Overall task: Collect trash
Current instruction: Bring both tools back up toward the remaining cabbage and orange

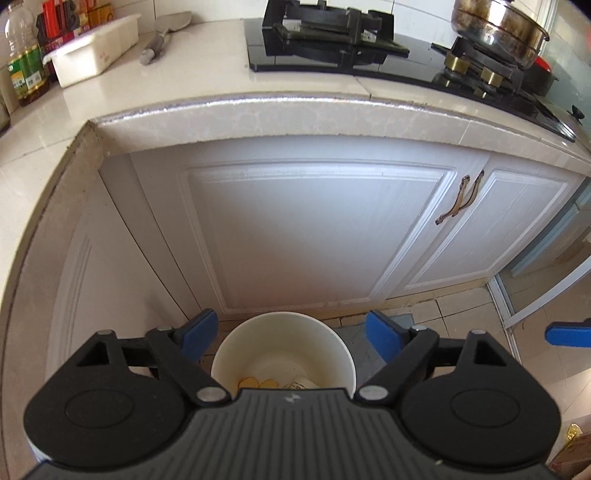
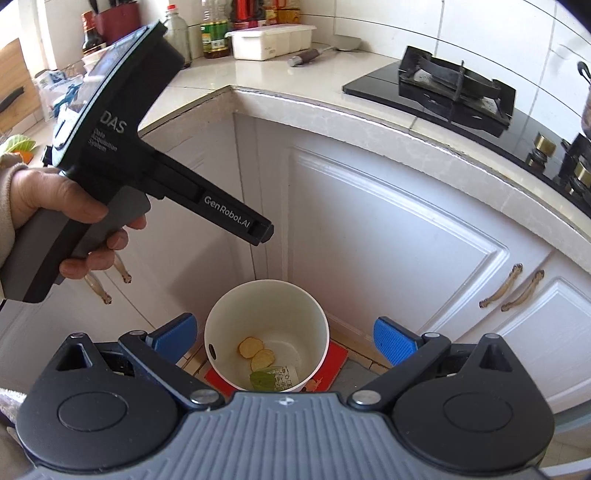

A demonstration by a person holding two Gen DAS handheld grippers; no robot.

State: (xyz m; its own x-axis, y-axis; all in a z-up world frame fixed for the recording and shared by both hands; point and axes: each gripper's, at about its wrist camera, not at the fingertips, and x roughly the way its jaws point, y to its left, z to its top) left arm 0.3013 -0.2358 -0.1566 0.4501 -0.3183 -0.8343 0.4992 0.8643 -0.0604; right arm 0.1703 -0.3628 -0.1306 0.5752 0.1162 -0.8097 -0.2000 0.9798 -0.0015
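A white trash bin (image 1: 282,347) stands on the floor below the counter corner; it also shows in the right wrist view (image 2: 266,332). Inside lie two pale yellow slices (image 2: 255,352), a green leaf (image 2: 262,380) and a crumpled printed wrapper (image 2: 284,374). My left gripper (image 1: 291,334) is open and empty, hovering above the bin with its blue pads on either side. My right gripper (image 2: 284,341) is open and empty, also above the bin. The left gripper's black body (image 2: 122,147), held by a hand, shows in the right wrist view.
White cabinet doors (image 1: 314,229) with bronze handles (image 1: 458,201) stand behind the bin. The counter (image 1: 236,114) holds a gas stove (image 1: 332,37), a steel pot (image 1: 498,26), a white box (image 1: 96,48), a spatula (image 1: 162,37) and oil bottles (image 1: 26,59). A red mat (image 2: 336,363) lies under the bin.
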